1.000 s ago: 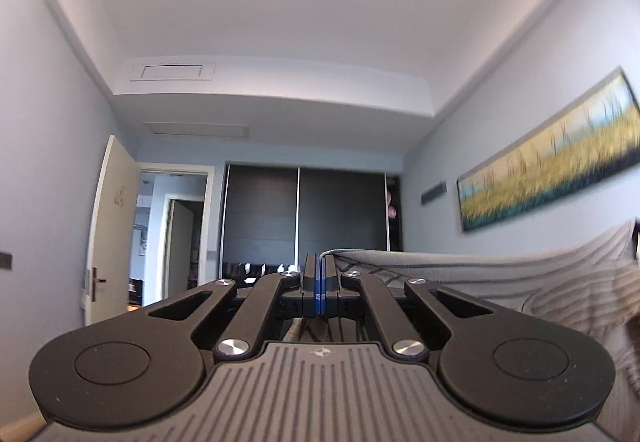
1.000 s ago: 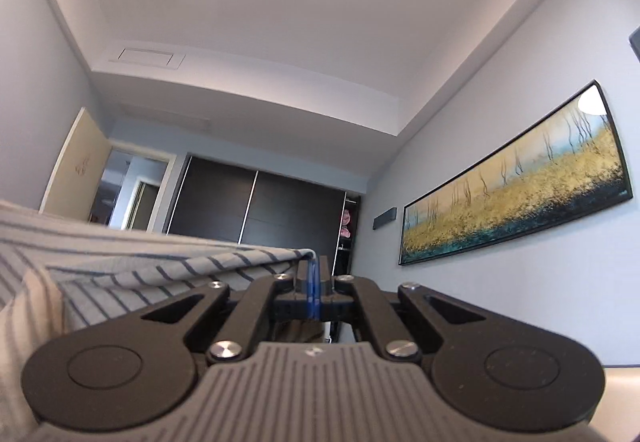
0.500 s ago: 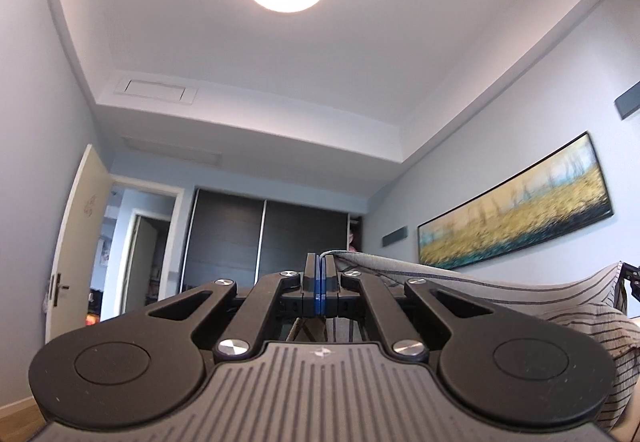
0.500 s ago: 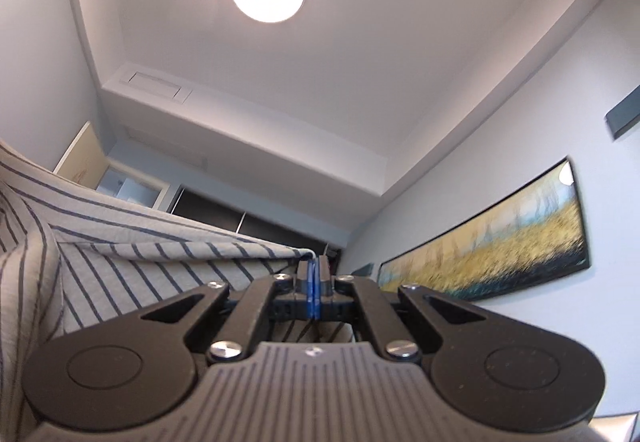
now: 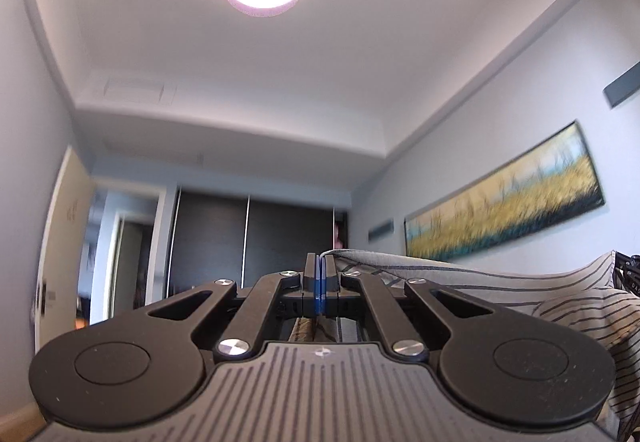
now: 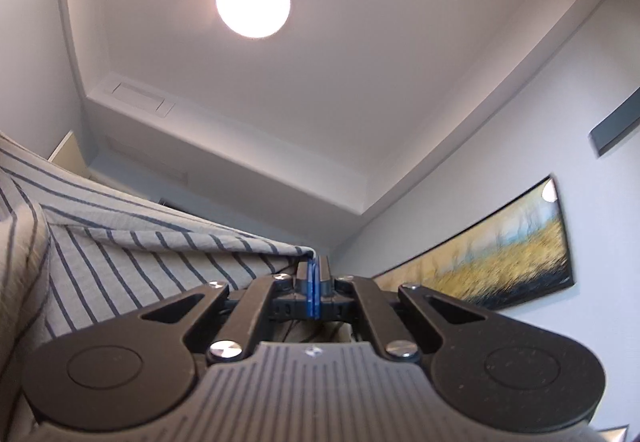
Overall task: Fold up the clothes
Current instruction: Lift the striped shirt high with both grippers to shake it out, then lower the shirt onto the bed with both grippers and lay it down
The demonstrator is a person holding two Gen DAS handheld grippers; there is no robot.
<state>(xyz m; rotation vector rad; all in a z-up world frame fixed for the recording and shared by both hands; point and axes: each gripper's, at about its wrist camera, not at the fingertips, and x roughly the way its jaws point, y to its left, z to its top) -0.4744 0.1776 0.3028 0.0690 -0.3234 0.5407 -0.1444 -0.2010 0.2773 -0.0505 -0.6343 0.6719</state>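
Both grippers are tipped up toward the ceiling, and the striped garment (image 5: 500, 282) hangs stretched in the air between them. In the left wrist view the left gripper (image 5: 319, 270) sits at lower centre with its jaws pressed together on one top corner of the cloth, and the fabric runs off from there to the lower right of the frame. In the right wrist view it mirrors: the right gripper (image 6: 313, 272) is likewise clamped on a corner, and the striped garment (image 6: 132, 242) climbs away to the left edge, filling the lower left. So the top hem is the long axis, spanning from one pinch to the other, with each hand at its own end and neither nearer the middle. The rest of the cloth drops below both cameras, out of sight. I'd guess the next move means swinging or lowering that held edge evenly, keeping it taut so it lands straight.
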